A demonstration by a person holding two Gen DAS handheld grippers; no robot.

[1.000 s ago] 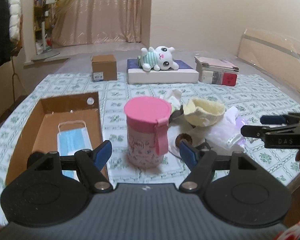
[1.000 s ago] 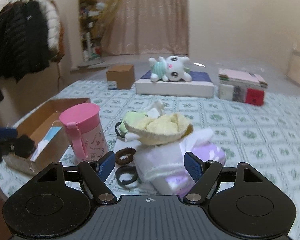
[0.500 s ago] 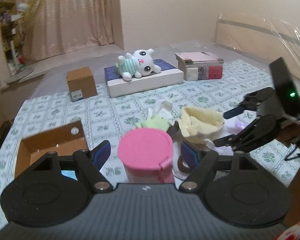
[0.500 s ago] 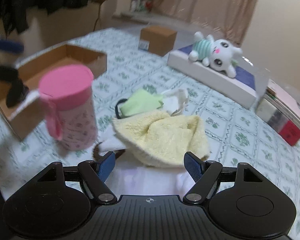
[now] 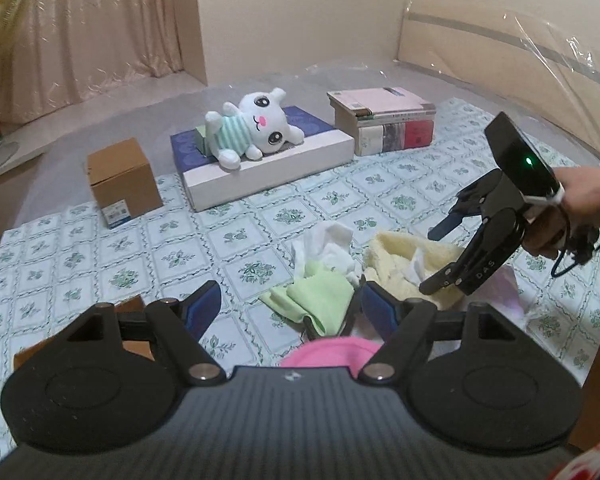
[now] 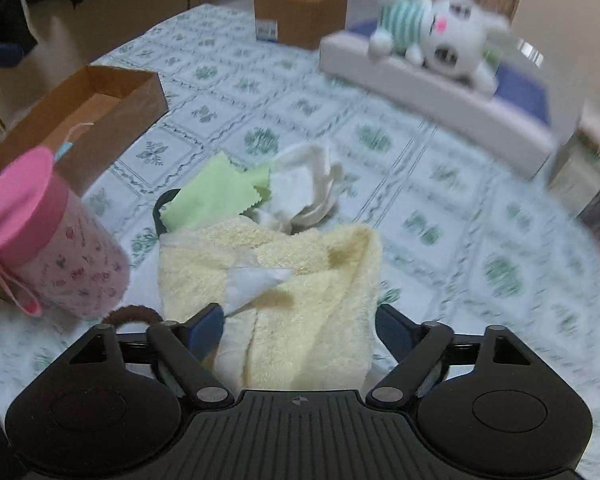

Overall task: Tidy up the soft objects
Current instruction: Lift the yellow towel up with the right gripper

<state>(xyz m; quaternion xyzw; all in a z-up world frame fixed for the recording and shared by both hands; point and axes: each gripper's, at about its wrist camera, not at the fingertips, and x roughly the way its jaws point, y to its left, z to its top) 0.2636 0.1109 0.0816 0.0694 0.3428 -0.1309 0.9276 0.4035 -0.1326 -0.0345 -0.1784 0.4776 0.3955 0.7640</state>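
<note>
A pile of soft things lies mid-table: a yellow towel [image 6: 284, 264] [image 5: 396, 256], a green cloth [image 6: 216, 196] [image 5: 320, 296] and a crumpled white cloth [image 6: 308, 188] [image 5: 328, 244]. My right gripper [image 6: 300, 320] [image 5: 436, 260] points steeply down over the towel. Its jaws are opening, and the towel lies between the blue pads without being pinched. My left gripper [image 5: 291, 302] hangs open and empty above the pink lidded cup [image 5: 328, 350] [image 6: 48, 240], just short of the green cloth.
An open cardboard tray [image 6: 100, 108] with a face mask stands left of the cup. A brown hair tie [image 6: 136, 314] lies by the towel. Further back are a plush toy [image 5: 252, 128] on a flat box [image 5: 268, 168], a small carton [image 5: 124, 180] and stacked books [image 5: 384, 120].
The right gripper has swept in and tipped down over the yellow towel, its jaws now wider. The left gripper has moved forward and right, past the tray, until it is above the pink cup.
</note>
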